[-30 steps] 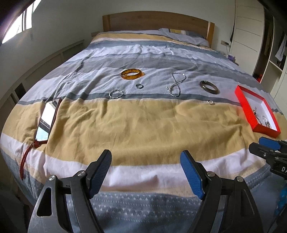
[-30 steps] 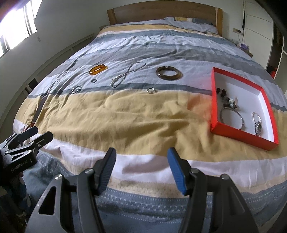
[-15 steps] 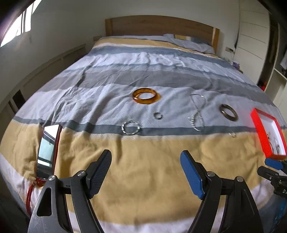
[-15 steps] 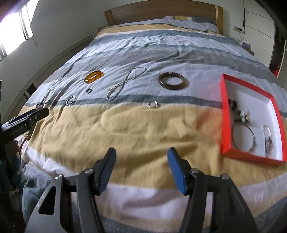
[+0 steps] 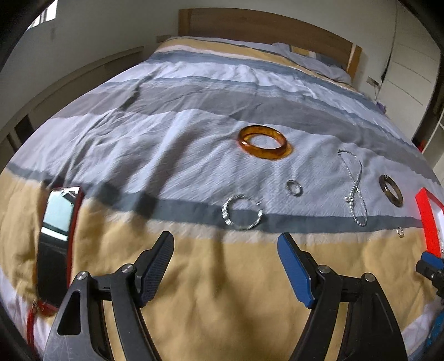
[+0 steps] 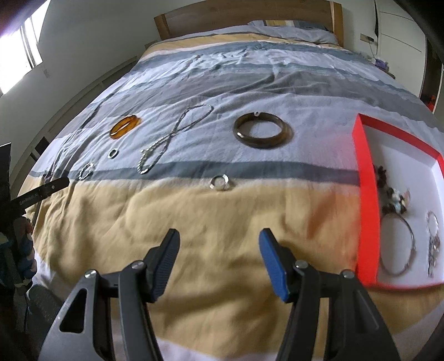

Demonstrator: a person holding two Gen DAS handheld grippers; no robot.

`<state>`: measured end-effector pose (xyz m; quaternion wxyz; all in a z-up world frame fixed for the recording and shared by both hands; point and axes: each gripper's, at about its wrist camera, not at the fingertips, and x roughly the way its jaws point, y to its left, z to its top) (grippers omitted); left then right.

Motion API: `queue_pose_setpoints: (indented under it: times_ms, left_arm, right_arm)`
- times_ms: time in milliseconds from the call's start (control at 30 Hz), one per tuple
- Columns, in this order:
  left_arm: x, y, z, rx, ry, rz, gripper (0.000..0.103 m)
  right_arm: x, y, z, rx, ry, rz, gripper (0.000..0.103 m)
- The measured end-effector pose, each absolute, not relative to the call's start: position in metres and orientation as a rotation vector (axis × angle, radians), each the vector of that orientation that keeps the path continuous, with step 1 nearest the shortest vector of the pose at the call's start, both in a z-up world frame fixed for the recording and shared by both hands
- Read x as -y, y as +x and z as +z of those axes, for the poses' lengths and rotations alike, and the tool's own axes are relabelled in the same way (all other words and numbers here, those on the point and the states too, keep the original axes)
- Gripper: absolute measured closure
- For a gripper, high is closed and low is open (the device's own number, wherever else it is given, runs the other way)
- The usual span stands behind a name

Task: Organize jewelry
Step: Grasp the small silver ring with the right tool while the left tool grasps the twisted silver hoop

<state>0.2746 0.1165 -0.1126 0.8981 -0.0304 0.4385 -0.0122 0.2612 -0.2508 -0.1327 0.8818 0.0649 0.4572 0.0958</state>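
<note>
Jewelry lies on a striped bedspread. My left gripper (image 5: pixel 226 247) is open and empty, just short of a silver twisted bracelet (image 5: pixel 242 212). Beyond it lie an amber bangle (image 5: pixel 264 142), a small ring (image 5: pixel 294 187), a bead necklace (image 5: pixel 353 188) and a dark bangle (image 5: pixel 391 190). My right gripper (image 6: pixel 219 244) is open and empty, a little short of a silver ring (image 6: pixel 220 182). The dark bangle (image 6: pixel 262 133) and the necklace (image 6: pixel 169 140) lie beyond it. A red tray (image 6: pixel 367 194) on the right holds several pieces.
A phone in a red case (image 5: pixel 57 238) lies on the bed at the left. The wooden headboard (image 6: pixel 249 14) stands at the far end. A wall runs along the left and cupboards stand at the right. The left gripper shows at the right wrist view's left edge (image 6: pixel 41 190).
Both grippers have moved forward over the bed toward the jewelry, which now looks larger and closer. Both stay open. Nothing was picked up.
</note>
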Motion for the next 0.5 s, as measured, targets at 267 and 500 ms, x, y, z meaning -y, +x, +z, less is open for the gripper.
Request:
queue_pose_setpoints:
  times_ms: [267, 500]
  left_arm:
    - [-0.100, 0.312, -0.136, -0.941, -0.039, -0.001, 0.031]
    - [-0.101, 0.326, -0.148, -0.968, -0.054, 0.002, 0.057]
  right_arm:
    - [0.249, 0.305, -0.140, -0.941, 0.124, 0.225, 0.045]
    - [0.243, 0.328, -0.154, -0.957, 0.113, 0.239, 0.046]
